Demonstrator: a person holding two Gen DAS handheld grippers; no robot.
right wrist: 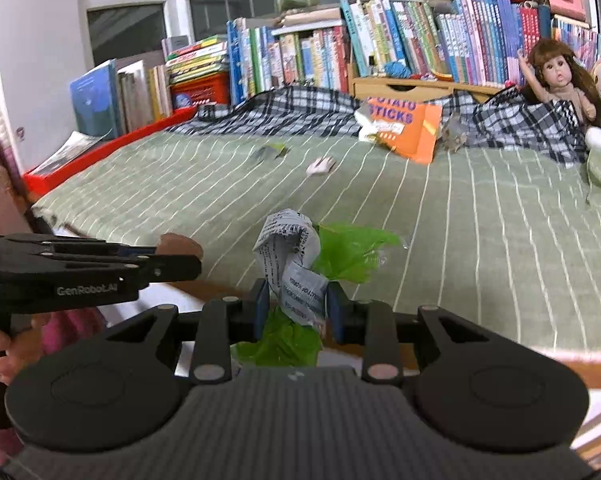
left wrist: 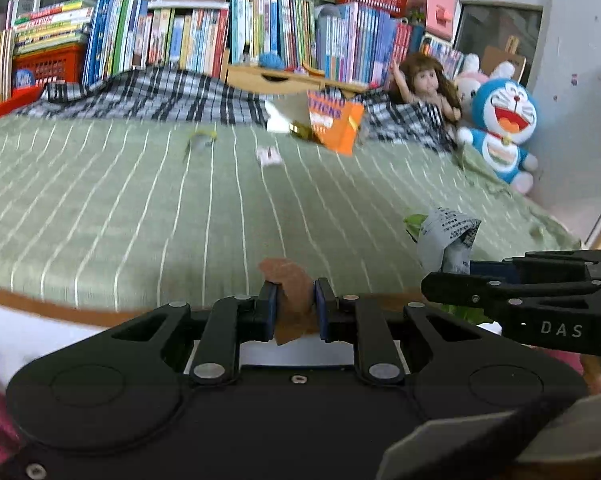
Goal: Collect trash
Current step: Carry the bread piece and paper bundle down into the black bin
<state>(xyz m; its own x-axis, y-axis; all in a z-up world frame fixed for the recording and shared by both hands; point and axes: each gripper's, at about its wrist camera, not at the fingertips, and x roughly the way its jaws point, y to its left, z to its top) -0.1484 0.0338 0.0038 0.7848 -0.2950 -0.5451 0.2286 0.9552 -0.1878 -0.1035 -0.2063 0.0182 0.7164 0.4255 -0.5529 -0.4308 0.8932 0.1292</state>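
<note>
Two grippers each pinch a scrap near the front edge of the green striped bedsheet (left wrist: pixel 140 200). The left gripper (left wrist: pixel 295 308) is pressed onto a brown paper scrap (left wrist: pixel 290 292); the right gripper (right wrist: pixel 298 308) clamps a crumpled printed wrapper (right wrist: pixel 292 256) together with a green plastic wrapper (right wrist: pixel 352 252). Farther back on the sheet lie an orange Potato Sticks packet (right wrist: pixel 408 128), a small white scrap (right wrist: pixel 320 166) and a greenish scrap (right wrist: pixel 270 152), well apart from both grippers. A doll (right wrist: pixel 556 76) sits by the checked blanket (right wrist: pixel 300 108)
</note>
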